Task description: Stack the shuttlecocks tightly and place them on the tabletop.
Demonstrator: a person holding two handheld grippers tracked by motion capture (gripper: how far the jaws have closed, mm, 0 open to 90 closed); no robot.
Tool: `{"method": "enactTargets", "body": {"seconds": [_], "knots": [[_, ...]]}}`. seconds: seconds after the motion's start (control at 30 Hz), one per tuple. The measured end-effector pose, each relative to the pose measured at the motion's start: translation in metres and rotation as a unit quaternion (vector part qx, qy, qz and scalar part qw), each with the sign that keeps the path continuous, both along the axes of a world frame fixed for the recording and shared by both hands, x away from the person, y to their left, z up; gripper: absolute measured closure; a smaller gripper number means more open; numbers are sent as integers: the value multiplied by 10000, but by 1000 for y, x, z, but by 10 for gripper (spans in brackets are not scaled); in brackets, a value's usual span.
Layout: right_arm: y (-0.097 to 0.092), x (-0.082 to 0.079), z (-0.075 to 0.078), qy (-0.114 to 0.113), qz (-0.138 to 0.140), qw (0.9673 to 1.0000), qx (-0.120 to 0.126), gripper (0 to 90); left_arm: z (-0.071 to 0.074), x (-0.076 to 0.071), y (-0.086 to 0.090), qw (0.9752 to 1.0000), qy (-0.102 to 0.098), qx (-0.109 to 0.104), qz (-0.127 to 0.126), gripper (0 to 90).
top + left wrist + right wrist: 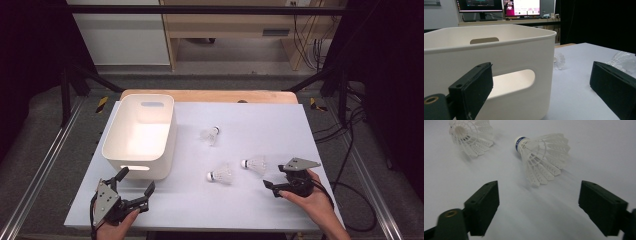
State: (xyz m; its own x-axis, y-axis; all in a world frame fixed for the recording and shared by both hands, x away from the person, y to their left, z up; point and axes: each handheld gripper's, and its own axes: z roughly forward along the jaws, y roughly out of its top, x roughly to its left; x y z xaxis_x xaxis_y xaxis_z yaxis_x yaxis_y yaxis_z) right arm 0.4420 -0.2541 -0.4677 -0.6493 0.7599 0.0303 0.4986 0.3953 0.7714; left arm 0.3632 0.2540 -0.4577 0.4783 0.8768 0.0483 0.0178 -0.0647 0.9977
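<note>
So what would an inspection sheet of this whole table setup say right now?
Surface: pale table top, flat and clean.
Job's things: three shuttlecocks lying on their sides, nearest shuttlecock just ahead of the right gripper, middle shuttlecock, far shuttlecock; white bin with handle slots, nothing seen inside.
Clutter: nothing seen.
Grippers: right gripper open, jaws bracketing nothing; left gripper open, facing the bin wall.
Cables: black cable trailing right of the table.
Surroundings: monitors on a desk behind, dark curtains, metal frame rails.
</note>
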Motion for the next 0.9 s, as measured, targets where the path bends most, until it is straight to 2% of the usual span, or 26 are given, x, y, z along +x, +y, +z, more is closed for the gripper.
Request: {"method": "enactTargets", "body": {"seconds": [0.13,0.27,0.53,0.73,0.9], "knots": [[8,2,-1,-108,279,9995,-40,123,0,0,0,10000,7,6,-4,48],[18,5,-3,-246,465,9984,-224,186,-1,1,0,10000,8,13,-10,49],[32,14,-7,-403,595,9961,-515,442,-1,1,-2,10000,12,29,-38,49],[36,17,-8,-425,730,9947,-591,624,-1,1,-2,10000,13,34,-43,49],[39,18,-8,-369,789,9944,-593,718,-1,1,-2,10000,16,31,-28,48]]}}
